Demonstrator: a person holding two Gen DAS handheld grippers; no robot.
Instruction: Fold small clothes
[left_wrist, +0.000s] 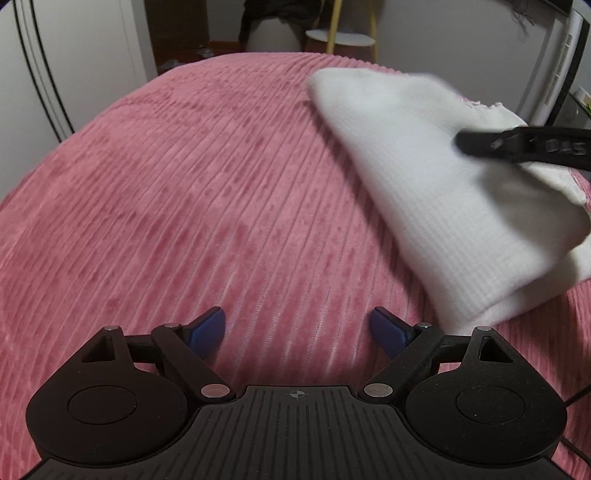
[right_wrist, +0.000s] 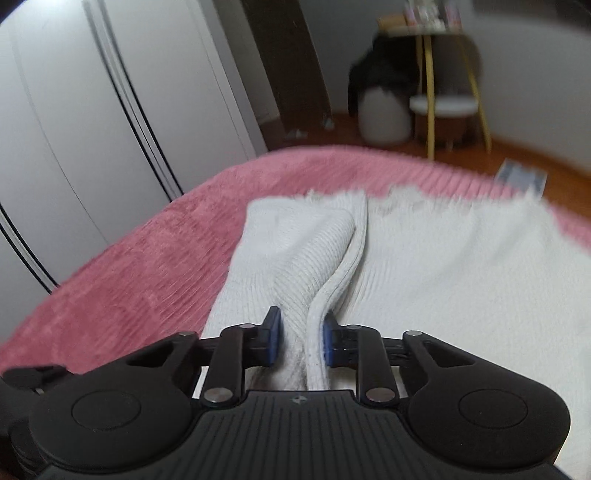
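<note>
A white ribbed knit garment (left_wrist: 424, 192) lies on the pink ribbed bedspread (left_wrist: 184, 192) at the right of the left wrist view, partly folded over itself. My left gripper (left_wrist: 298, 328) is open and empty over bare bedspread, to the left of the garment. My right gripper (right_wrist: 300, 338) is shut on a bunched fold of the white garment (right_wrist: 461, 266) and holds that fold up. The right gripper's black finger (left_wrist: 517, 146) shows over the garment in the left wrist view.
White wardrobe doors (right_wrist: 92, 122) stand to the left of the bed. Beyond the bed's far edge stand a yellow-legged stool (right_wrist: 443, 107), a white round bin (right_wrist: 384, 118) with dark cloth on it, and wooden floor (right_wrist: 517, 155).
</note>
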